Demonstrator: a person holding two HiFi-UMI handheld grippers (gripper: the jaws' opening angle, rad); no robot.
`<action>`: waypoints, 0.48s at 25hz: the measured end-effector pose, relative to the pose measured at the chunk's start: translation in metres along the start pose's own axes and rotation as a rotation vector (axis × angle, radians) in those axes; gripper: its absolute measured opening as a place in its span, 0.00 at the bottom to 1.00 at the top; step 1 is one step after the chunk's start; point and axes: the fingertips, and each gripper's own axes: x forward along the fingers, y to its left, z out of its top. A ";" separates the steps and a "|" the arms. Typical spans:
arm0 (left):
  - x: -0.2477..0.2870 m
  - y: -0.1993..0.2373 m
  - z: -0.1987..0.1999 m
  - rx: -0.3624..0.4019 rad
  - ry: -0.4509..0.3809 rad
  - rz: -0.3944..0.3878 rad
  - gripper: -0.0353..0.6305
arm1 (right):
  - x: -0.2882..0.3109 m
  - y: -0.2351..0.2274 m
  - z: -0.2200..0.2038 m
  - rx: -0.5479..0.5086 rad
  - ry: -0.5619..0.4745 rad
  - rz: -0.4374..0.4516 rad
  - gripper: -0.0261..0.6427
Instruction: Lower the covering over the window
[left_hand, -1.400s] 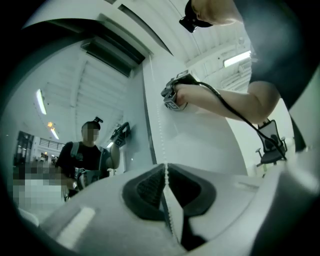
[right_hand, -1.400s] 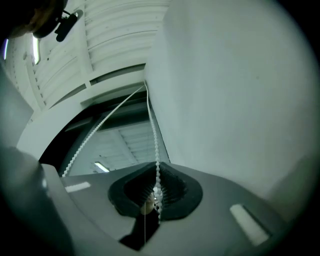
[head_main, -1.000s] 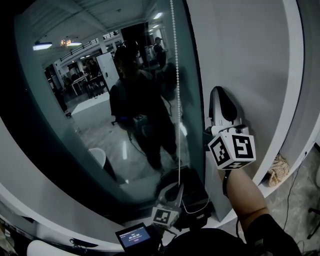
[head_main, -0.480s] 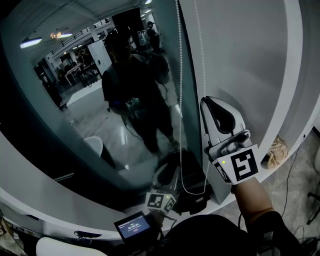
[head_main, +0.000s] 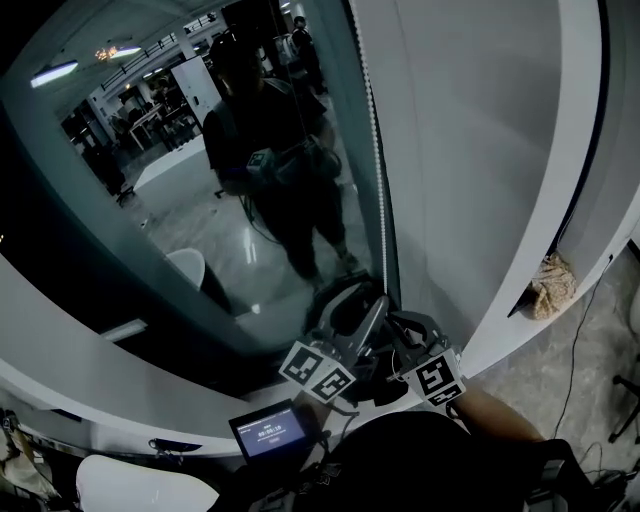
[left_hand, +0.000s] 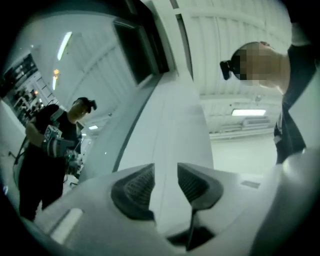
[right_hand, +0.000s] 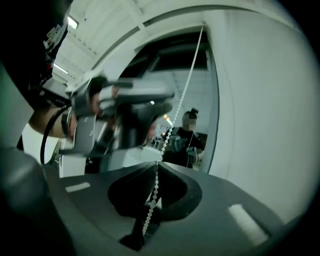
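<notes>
— At the right edge of the window (head_main: 200, 200), how does the bead chain (right_hand: 187, 80) run?
— Straight up from the right gripper (right_hand: 157, 165), whose jaws are clamped on it low down.
— And the left gripper (left_hand: 166, 170)?
— Just beside it. Its jaws have just been opening and hold nothing. The chain hangs to its right, so it probably regrips higher up.

Floor (head_main: 560, 385) — crumpled cloth (head_main: 552, 283) on it.
</notes>
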 end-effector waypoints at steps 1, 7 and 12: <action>0.009 -0.009 0.004 0.029 -0.011 -0.008 0.27 | -0.002 0.007 -0.021 0.036 0.041 0.025 0.06; 0.042 -0.028 0.018 0.083 -0.068 0.001 0.33 | -0.018 0.029 -0.059 0.130 0.123 0.121 0.06; 0.049 -0.035 0.028 0.042 -0.137 0.008 0.18 | -0.030 0.025 -0.063 0.137 0.117 0.126 0.06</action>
